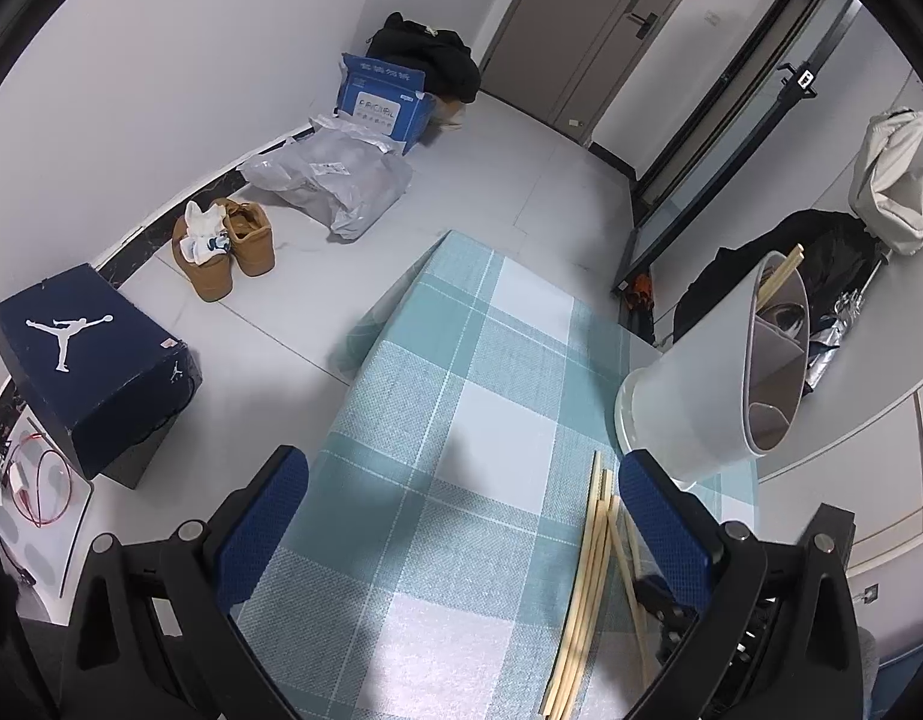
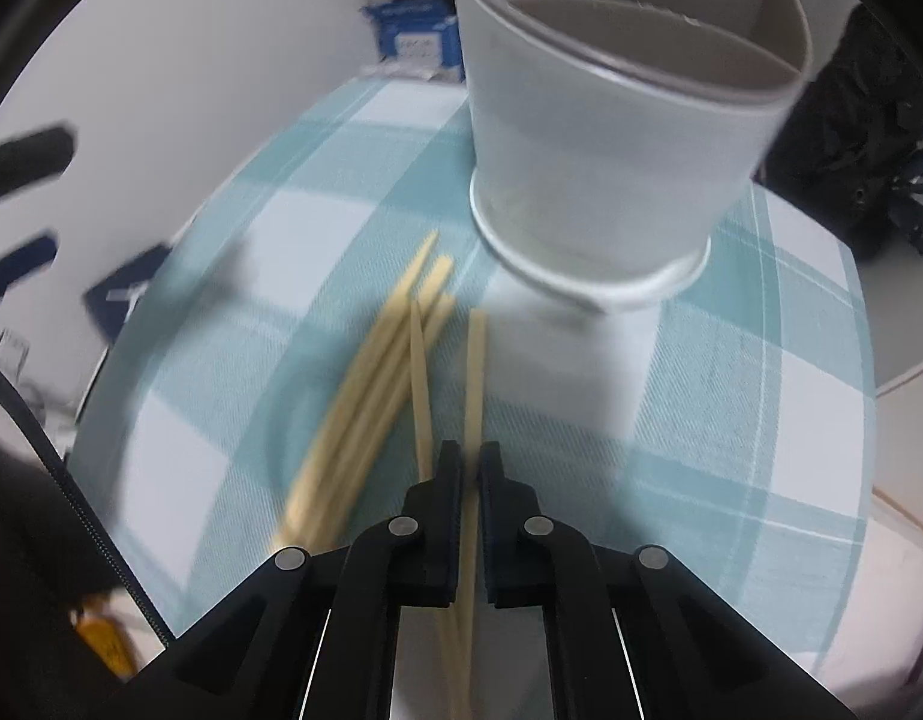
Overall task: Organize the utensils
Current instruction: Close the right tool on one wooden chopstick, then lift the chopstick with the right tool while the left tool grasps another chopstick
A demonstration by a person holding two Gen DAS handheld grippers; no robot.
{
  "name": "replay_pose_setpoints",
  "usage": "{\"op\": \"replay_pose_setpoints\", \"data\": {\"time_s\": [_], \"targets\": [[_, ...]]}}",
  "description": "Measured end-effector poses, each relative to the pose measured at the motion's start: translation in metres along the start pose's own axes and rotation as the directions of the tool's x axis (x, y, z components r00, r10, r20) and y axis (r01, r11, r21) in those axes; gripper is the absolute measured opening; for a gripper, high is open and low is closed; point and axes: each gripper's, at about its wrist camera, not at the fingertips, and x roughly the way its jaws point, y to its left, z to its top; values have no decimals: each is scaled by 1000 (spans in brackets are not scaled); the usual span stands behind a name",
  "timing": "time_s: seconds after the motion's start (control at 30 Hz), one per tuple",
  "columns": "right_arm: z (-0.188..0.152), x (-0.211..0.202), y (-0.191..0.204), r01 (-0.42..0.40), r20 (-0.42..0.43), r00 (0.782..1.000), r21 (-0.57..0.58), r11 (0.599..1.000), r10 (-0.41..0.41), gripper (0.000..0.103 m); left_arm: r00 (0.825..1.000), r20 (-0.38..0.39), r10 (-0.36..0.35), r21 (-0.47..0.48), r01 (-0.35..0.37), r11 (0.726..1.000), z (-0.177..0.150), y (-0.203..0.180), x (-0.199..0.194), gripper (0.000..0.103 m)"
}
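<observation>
A grey utensil holder (image 2: 611, 138) with inner dividers stands on the teal checked tablecloth (image 2: 731, 372). Several pale wooden chopsticks (image 2: 365, 402) lie in a loose bundle in front of it. My right gripper (image 2: 470, 465) points steeply down and is shut on one chopstick (image 2: 475, 372), which runs forward toward the holder's base. In the left wrist view my left gripper (image 1: 461, 471) hovers open over the cloth with nothing between its blue pads. The chopsticks (image 1: 587, 588) lie by its right finger. The holder (image 1: 701, 396) stands just beyond, with chopsticks (image 1: 782, 276) in a back compartment.
The table's left edge (image 1: 365, 354) drops to a tiled floor with a dark blue shoebox (image 1: 95, 360), brown shoes (image 1: 224, 246), a grey parcel bag (image 1: 335, 180) and a blue box (image 1: 383, 96). A black bag (image 1: 821, 252) lies behind the holder on the right.
</observation>
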Motion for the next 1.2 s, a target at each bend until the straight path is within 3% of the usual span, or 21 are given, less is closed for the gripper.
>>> {"op": "replay_pose_setpoints", "data": {"time_s": [0.27, 0.4, 0.47, 0.6, 0.77, 1.0, 1.2], "targets": [[-30, -11, -4, -43, -106, 994, -138, 989, 29, 8, 1000, -14, 19, 53, -19, 998, -4, -9, 5, 102], [-26, -11, -3, -30, -74, 997, -161, 987, 19, 10, 998, -29, 51, 77, -48, 996, -10, -12, 10, 102], [-19, -7, -4, -32, -60, 998, -154, 988, 23, 18, 997, -32, 66, 88, -63, 994, -12, -13, 12, 102], [-4, 2, -7, -30, -18, 999, -161, 986, 28, 18, 995, -34, 97, 120, -92, 988, -16, -16, 13, 102], [6, 7, -11, -76, -12, 997, -124, 989, 75, 6, 994, -36, 100, 164, -93, 982, -21, -27, 9, 102], [12, -29, -62, -126, 168, 979, 67, 990, 113, 6, 993, -111, 31, 200, -8, 980, -34, -53, 8, 102], [5, -64, -105, -191, 326, 938, 206, 960, 117, 6, 969, -233, -84, 155, 123, 980, -48, -83, 10, 97]]}}
